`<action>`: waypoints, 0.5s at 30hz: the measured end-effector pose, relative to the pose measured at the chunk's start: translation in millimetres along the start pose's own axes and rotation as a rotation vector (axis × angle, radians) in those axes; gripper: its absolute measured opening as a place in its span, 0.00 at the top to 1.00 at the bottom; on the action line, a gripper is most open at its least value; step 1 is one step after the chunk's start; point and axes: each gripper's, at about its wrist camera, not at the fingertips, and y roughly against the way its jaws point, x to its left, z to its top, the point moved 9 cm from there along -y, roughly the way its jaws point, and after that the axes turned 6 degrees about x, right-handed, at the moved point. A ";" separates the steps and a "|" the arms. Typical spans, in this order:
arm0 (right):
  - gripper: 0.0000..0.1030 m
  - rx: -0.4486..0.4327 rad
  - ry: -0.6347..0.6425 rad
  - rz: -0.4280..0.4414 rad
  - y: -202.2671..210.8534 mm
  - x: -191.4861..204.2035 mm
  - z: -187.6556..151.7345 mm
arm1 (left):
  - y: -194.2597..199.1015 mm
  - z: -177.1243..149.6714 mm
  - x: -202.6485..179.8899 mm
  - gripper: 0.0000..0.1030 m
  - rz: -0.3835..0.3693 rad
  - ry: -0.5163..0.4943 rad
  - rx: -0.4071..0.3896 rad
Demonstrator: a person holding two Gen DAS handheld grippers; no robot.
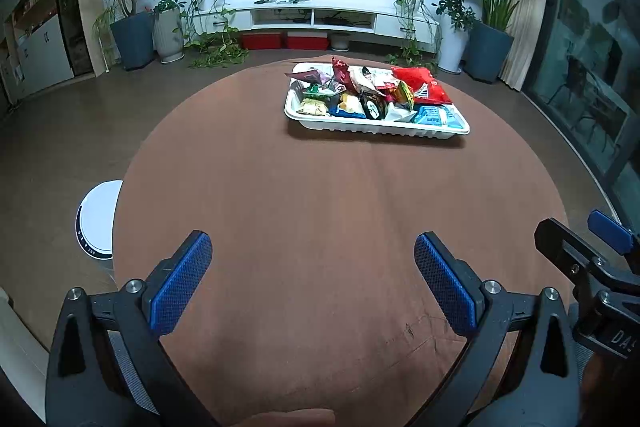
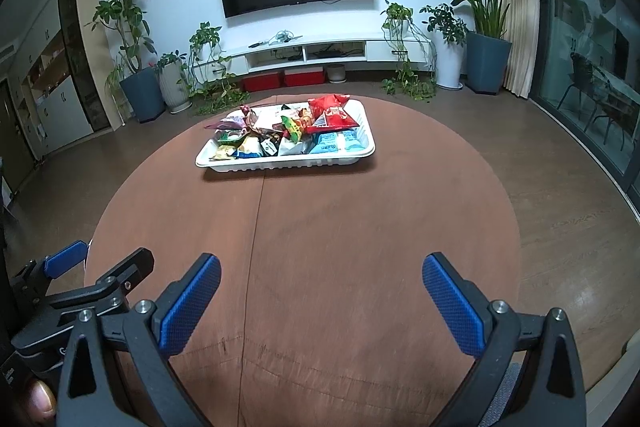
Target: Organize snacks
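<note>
Brown tabletop (image 1: 320, 207) fills both views, bare except for a white tray (image 1: 360, 127) at 12 o'clock, heaped with snacks (image 1: 372, 95). Those packets look light, soft and crinkly, probably slippery; pinching a sealed edge or corner should hold best. A red bag (image 1: 422, 85) on top at 1 o'clock is easiest to reach. Left gripper (image 1: 312, 283) and right gripper (image 2: 320, 303) hover at the near edge, fingers apart, empty. Nothing stands between them and the tray.
</note>
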 end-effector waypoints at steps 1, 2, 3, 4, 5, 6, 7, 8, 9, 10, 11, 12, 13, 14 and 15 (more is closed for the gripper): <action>0.00 0.001 0.001 0.000 -1.2 -0.1 0.3 | 0.1 0.0 -0.1 0.00 0.001 0.000 0.000; 0.00 0.002 0.001 0.000 -1.9 0.1 0.4 | 0.1 -0.8 -0.2 0.00 0.002 0.000 -0.001; 0.00 0.003 0.002 0.000 -2.5 0.3 0.4 | 0.1 -0.7 -0.3 0.00 0.003 0.000 0.000; 0.00 0.002 0.001 0.000 -2.1 0.3 0.4 | 0.0 -1.0 -0.1 0.00 0.002 0.000 0.001; 0.00 0.002 0.001 0.000 -2.6 0.4 0.3 | 0.2 -0.9 -0.2 0.00 0.001 0.001 0.001; 0.00 0.003 0.001 0.000 -2.7 0.4 0.2 | 0.2 -0.9 -0.4 0.00 0.001 0.001 0.000; 0.00 0.003 0.001 0.000 -2.4 0.5 0.1 | 0.0 -0.8 -0.4 0.00 0.001 0.000 0.000; 0.00 0.003 0.001 0.000 -2.5 0.6 0.0 | 0.1 -0.8 -0.4 0.00 0.001 0.001 0.000; 0.00 0.003 0.001 0.001 -2.4 0.7 0.0 | 0.1 -0.9 -0.3 0.00 0.002 0.001 0.000; 0.00 0.004 0.001 0.001 -2.4 0.4 -0.9 | 0.0 -0.9 -0.5 0.00 0.002 0.000 0.000; 0.00 0.004 0.002 0.001 -2.9 0.6 -1.4 | 0.0 -0.8 -0.5 0.00 0.002 -0.001 0.000; 0.00 0.004 0.001 0.001 -2.9 0.6 -1.4 | 0.1 -0.9 -0.4 0.00 0.002 -0.001 0.000; 0.00 0.004 0.001 0.001 -2.8 0.6 -1.3 | -0.3 -1.5 -0.2 0.00 0.003 -0.002 0.000; 0.00 0.004 0.001 0.001 -2.8 0.6 -1.4 | -0.1 -1.4 -0.3 0.00 0.003 -0.001 0.000; 0.00 0.005 0.001 0.001 -3.0 0.7 -1.5 | -0.2 -1.5 -0.3 0.00 0.001 -0.002 0.001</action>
